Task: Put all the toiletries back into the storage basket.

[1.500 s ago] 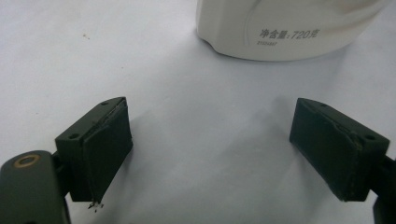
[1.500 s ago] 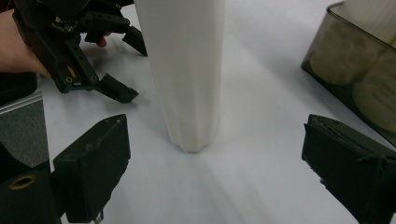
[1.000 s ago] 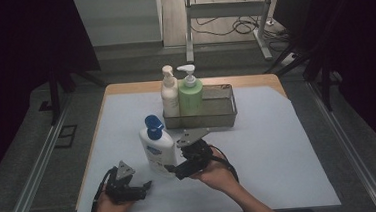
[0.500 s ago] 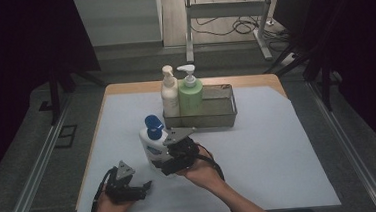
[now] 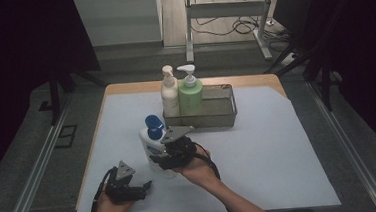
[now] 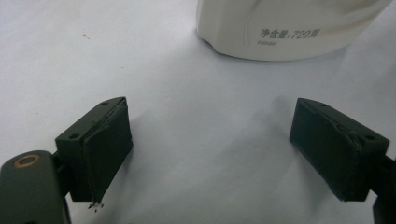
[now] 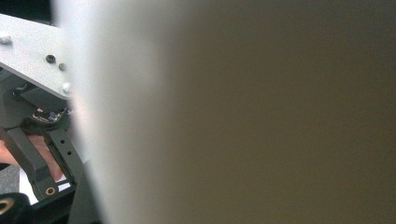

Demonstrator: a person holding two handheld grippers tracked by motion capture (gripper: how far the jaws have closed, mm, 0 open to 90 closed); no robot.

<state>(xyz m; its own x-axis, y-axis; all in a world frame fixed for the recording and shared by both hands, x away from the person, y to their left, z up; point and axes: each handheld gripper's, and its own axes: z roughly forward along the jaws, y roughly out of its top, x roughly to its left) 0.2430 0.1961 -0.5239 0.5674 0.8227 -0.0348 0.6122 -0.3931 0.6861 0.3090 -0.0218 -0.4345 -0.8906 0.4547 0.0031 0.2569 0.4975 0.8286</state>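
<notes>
My right claw's camera is jammed right up against the white bottle (image 7: 243,112), so close that its side is just a blurry pale wall, bright at its left edge and shading to a dull tan-grey further right. Off past that left edge I can make out my other claw (image 7: 35,140): a grey plate with small screw holes up top, black linkage arms with brass pivots below, and a bit of hand behind them.
</notes>
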